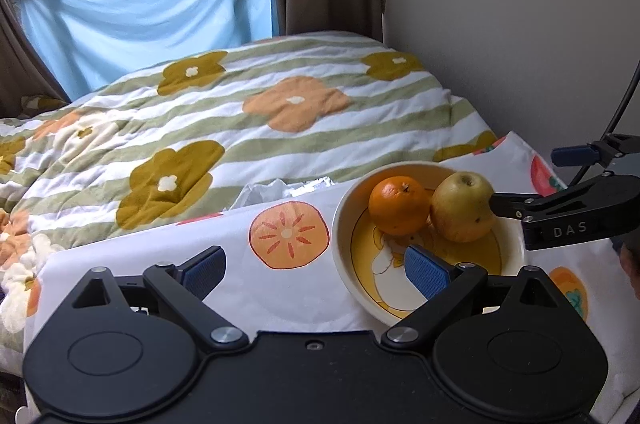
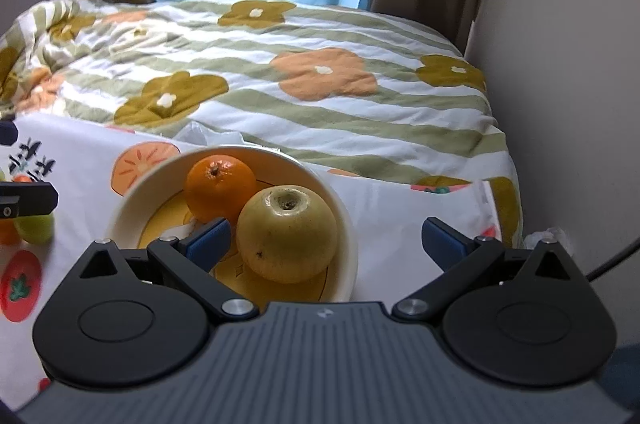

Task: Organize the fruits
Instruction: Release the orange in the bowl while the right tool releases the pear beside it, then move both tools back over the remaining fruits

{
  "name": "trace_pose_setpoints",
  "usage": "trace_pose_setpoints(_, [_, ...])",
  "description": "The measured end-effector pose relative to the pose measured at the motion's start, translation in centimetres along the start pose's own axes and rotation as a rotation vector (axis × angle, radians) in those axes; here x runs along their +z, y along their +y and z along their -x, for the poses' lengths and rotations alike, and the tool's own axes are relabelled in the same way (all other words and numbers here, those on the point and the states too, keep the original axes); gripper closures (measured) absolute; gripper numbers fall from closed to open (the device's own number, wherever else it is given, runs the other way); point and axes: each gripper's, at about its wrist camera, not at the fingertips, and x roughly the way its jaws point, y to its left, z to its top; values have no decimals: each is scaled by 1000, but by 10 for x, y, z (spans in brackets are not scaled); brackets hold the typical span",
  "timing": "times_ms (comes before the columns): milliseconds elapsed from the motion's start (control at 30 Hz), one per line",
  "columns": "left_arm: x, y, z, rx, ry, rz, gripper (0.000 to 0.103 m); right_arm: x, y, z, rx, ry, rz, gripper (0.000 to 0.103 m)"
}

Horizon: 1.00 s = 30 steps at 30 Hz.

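The cream bowl [image 2: 352, 256] is holding an orange [image 2: 219, 185] and a yellow pear [image 2: 286, 234], touching each other. The right gripper [image 2: 326, 240] is hovering wide apart around the pear; the left gripper [image 1: 316, 270], also spread, is straddling the bowl's near rim.

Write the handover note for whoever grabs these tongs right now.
Left tongs: open, empty, at the bowl's near rim.
Right tongs: open, empty, straddling the yellow apple.
Done: orange and apple sit touching in the bowl.
Left: a green fruit and another orange one wait on the cloth, left of the bowl.
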Motion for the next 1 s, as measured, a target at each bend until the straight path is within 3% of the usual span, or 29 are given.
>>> trace_pose_setpoints(300, [-16,-8,59,51,-72,67,4,-7,-6,62,36,-49,-33,0])
trace_pose_setpoints(600, [-52,-17,124,130,-148,125,1,-22,3,118,97,-92,-74,0])
trace_pose_setpoints(867, [-91,-8,151,231,-129,176,1,-43,40,143,188,-85,-76,0])
trace_pose_setpoints(1000, [-107,9,155,262,-112,199,1,-54,61,142,214,-53,-135,0])
